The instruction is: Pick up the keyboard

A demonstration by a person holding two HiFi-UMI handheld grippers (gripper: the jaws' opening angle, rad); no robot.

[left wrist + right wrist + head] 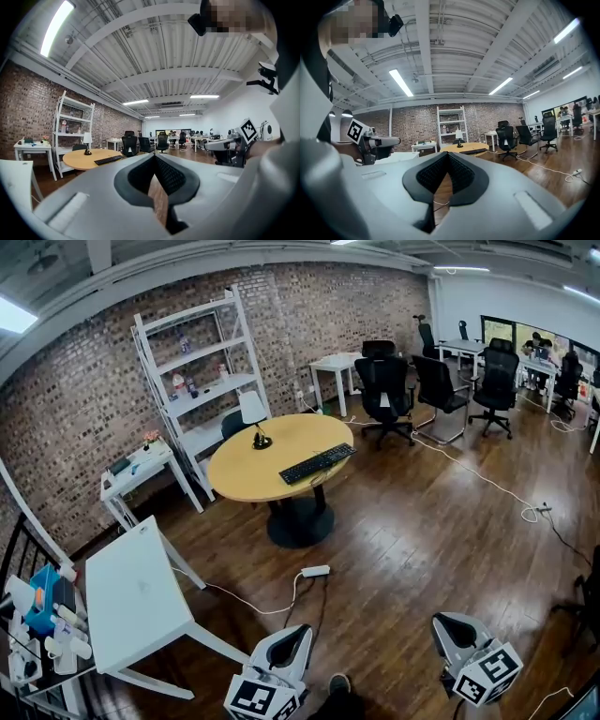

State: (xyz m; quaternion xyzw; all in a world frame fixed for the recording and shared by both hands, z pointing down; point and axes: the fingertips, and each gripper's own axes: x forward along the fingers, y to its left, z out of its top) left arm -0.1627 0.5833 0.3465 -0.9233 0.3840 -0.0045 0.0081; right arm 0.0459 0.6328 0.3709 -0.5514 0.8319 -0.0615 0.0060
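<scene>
The jaws of the left gripper (290, 644) and right gripper (456, 631) are closed on nothing. If they are not opened beforehand, the keyboard (317, 463) at the surface (246, 476) edge could be pushed off.

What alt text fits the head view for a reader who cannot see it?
A black keyboard lies on a round wooden table beside a lamp in a brick-walled office. The left hand-held gripper and right hand-held gripper, both shut and empty, show at the bottom edge, far from it.
</scene>
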